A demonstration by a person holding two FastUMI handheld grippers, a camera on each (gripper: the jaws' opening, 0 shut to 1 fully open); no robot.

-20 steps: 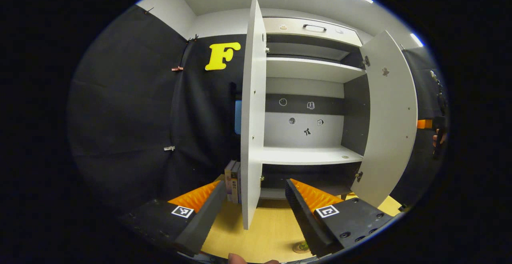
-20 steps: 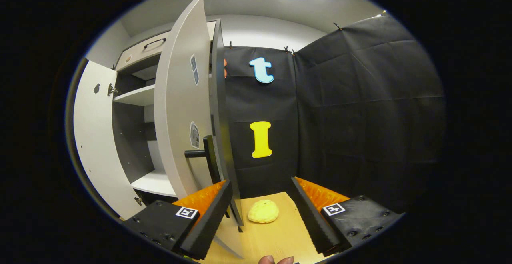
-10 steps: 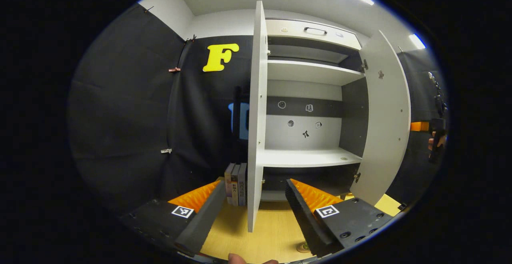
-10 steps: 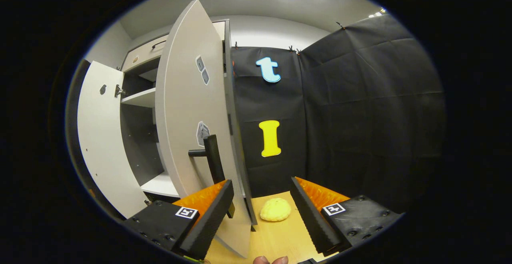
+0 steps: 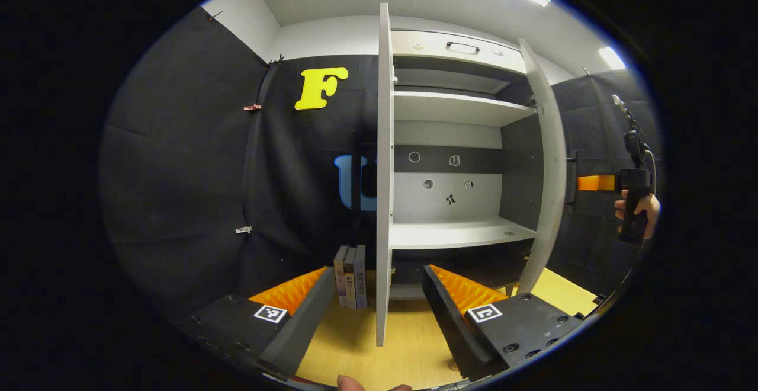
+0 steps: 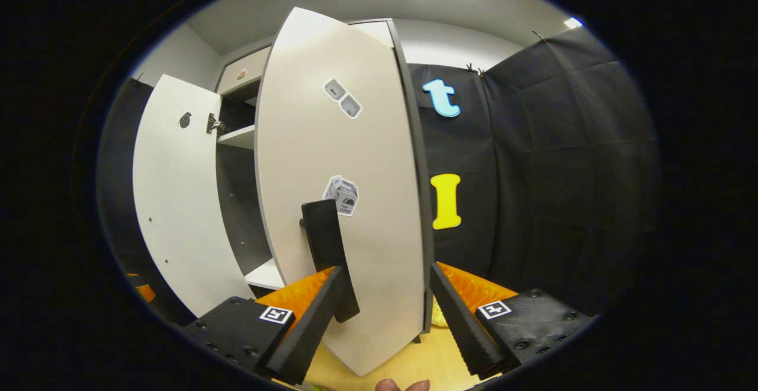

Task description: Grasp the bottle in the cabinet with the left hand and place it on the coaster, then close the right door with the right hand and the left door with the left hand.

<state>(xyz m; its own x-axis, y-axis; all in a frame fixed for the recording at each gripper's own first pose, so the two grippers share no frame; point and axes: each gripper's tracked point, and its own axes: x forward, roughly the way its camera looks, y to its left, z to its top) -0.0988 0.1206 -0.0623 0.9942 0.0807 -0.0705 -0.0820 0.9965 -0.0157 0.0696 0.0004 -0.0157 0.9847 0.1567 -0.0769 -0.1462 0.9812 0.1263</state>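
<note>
In the left gripper view, the left gripper [image 5: 373, 314] sits low over the table [image 5: 355, 355], jaws wide apart and holding nothing. The left door [image 5: 384, 172] stands edge-on straight ahead, its near edge between the two fingers' lines with free room on both sides. Books [image 5: 350, 268] stand upright just left of it, at the cabinet [image 5: 456, 142] foot. The shelves are bare, and the bottle cannot be made out. The right door [image 5: 548, 166] is swung partway in, its edge toward the camera, leaving a broad gap to the left door. Far right, a hand [image 5: 642, 210] holds the right gripper [image 5: 592, 183] just beyond that door. In the right gripper view, the right gripper [image 6: 385, 314] has its jaws apart around nothing; the right door [image 6: 349, 201] fills the space ahead, its handle [image 6: 328, 249] just above the left finger [image 6: 308, 326], contact unclear. The door's lower edge hangs just over the table [image 6: 426, 361], and a narrow slot separates it from the left door [image 6: 177, 195].
</note>
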